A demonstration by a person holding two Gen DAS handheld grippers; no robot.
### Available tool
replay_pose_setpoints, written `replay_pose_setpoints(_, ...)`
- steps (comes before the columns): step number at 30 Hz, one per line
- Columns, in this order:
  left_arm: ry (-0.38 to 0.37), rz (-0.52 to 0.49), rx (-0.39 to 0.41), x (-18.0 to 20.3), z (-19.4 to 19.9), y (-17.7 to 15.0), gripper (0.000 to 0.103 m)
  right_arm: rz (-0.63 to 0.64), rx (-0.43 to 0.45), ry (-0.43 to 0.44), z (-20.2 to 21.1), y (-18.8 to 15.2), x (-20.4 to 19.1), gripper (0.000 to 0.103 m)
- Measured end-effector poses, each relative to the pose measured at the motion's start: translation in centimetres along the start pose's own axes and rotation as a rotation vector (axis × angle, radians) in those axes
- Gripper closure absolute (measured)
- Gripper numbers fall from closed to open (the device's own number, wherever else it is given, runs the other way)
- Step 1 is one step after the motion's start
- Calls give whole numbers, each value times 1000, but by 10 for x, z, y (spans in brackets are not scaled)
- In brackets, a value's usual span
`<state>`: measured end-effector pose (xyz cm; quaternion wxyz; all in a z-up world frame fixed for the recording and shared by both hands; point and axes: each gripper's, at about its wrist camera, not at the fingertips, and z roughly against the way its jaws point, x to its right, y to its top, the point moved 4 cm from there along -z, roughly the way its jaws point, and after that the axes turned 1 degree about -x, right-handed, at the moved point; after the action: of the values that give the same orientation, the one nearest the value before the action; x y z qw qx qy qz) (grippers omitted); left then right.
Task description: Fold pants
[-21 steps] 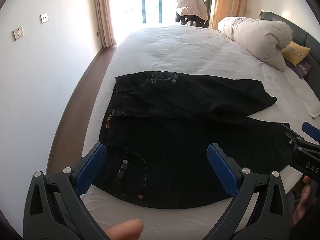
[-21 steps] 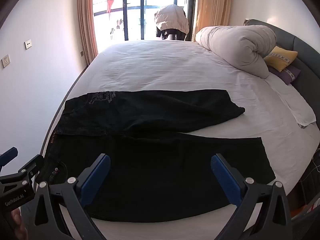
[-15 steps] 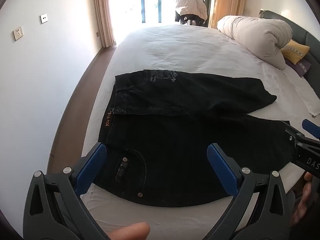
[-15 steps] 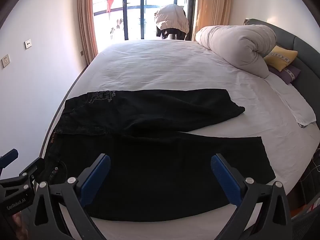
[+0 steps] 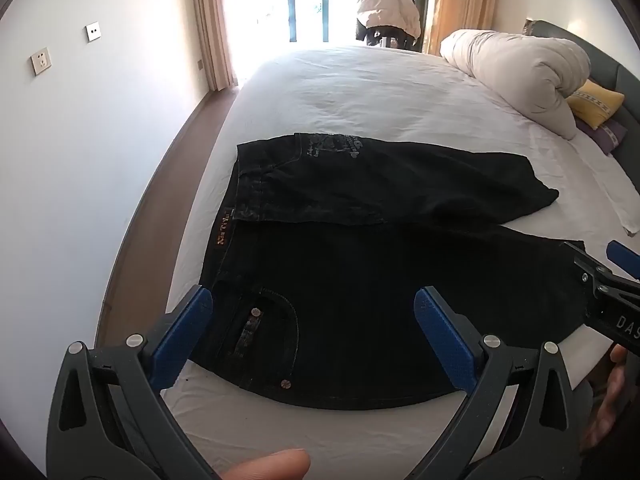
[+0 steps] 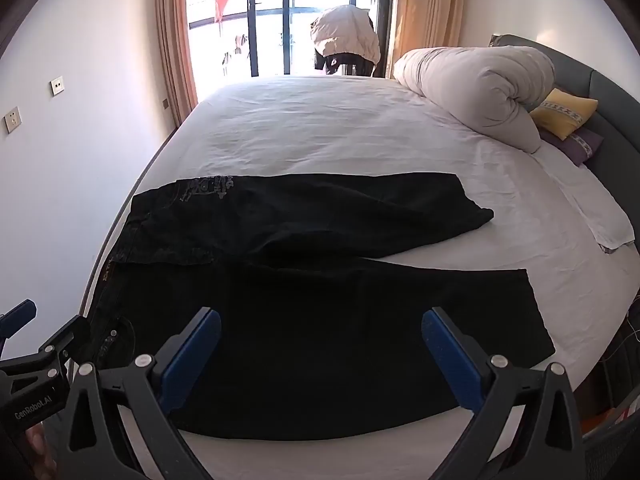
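Observation:
Black pants lie flat on the white bed, waistband to the left, both legs stretched to the right and spread apart at the hems. My left gripper hovers open above the waist and front pocket, with nothing between its blue pads. In the right wrist view the same pants fill the near half of the bed. My right gripper hangs open over the nearer leg, touching nothing. Each gripper shows at the edge of the other's view.
A rolled white duvet and a yellow pillow lie at the headboard on the right. A folded white cloth rests near the bed's right edge. A wall runs close along the left; a window and a draped chair stand beyond.
Both views have drifted slightly, so the pants sit a little higher in the left wrist view. Both grippers stay open and the pants have not moved.

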<state>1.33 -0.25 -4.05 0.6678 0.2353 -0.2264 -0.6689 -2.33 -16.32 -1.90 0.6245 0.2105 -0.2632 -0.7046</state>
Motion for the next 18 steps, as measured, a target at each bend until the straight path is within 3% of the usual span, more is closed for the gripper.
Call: replay_pose_setpoints(18, 0, 2, -3, 0, -2, -2, 0, -1, -4, 3, -2, -3, -6, 0)
